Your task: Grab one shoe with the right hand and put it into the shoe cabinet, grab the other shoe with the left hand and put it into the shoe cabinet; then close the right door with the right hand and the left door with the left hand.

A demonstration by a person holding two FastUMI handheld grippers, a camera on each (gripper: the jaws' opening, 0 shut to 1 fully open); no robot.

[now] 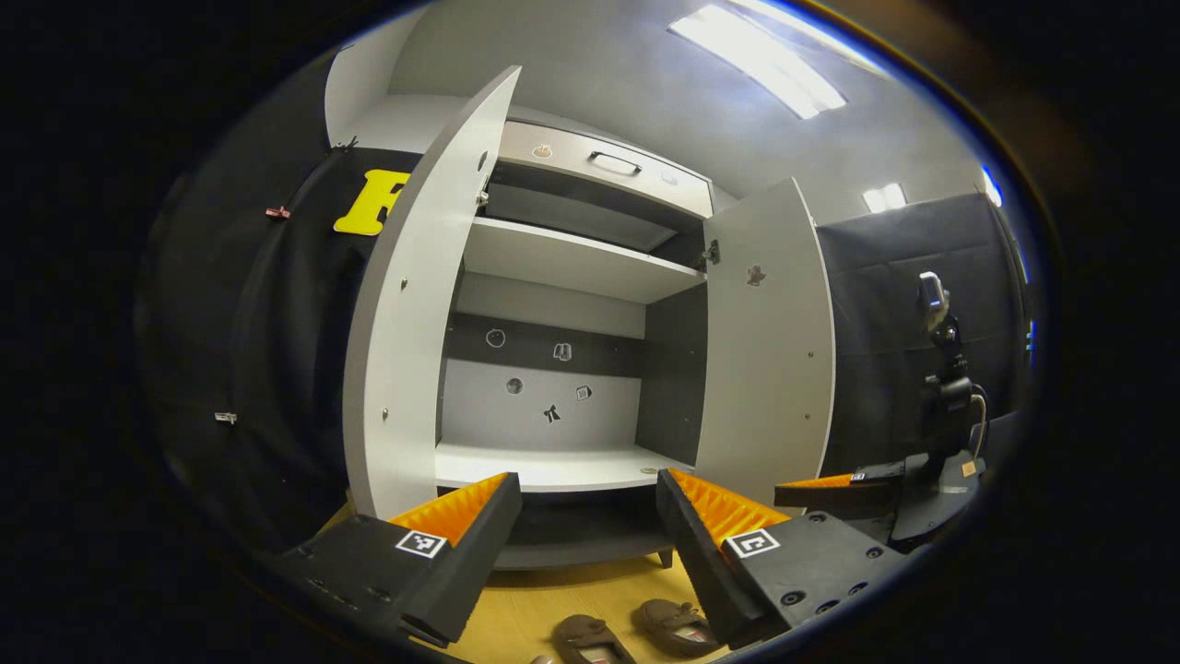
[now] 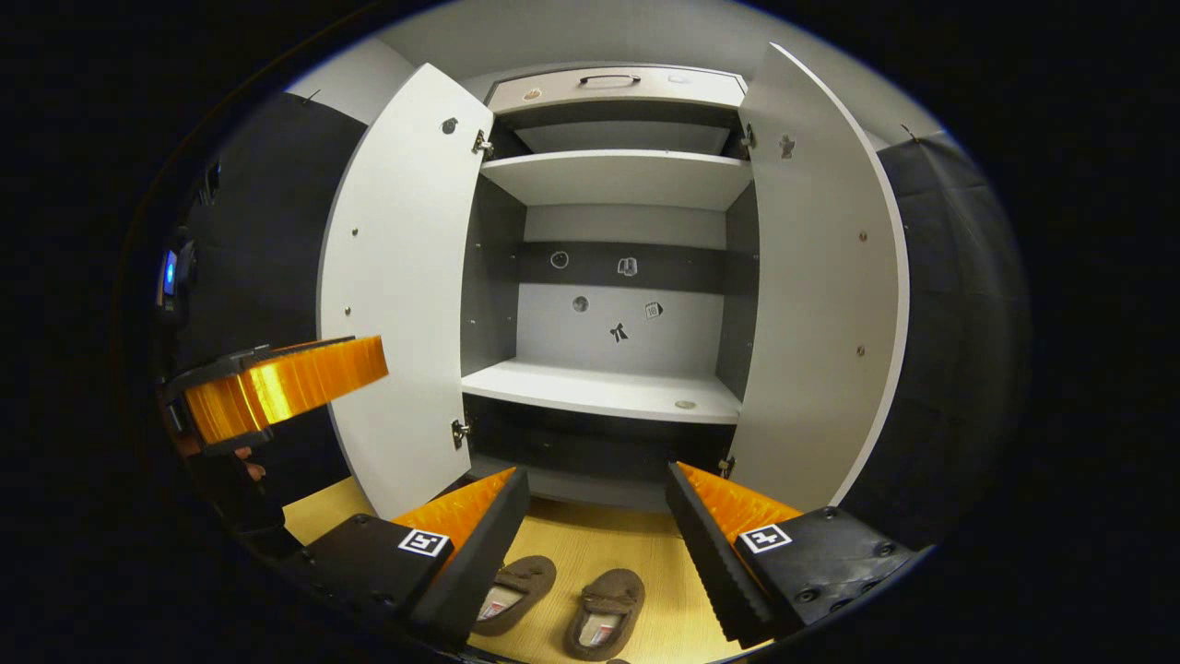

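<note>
Both shoes [image 2: 562, 604] are seen on the floor [image 2: 599, 544], below the spread fingers of the right gripper [image 2: 597, 516] and left gripper [image 1: 588, 526]; nothing is gripped.

Over at two o'clock in the left gripper view, a camera [image 1: 933, 297] sits on a dark stand [image 1: 945, 406] against the black cloth wall [image 1: 908, 277]. Bright ceiling lights [image 1: 761, 57] glare at one o'clock. Two small clips [image 1: 277, 213] pin the cloth at nine and ten o'clock. The yellow wooden floor [image 2: 599, 544] runs along six o'clock in the right gripper view, its surface smooth and evenly lit.
</note>
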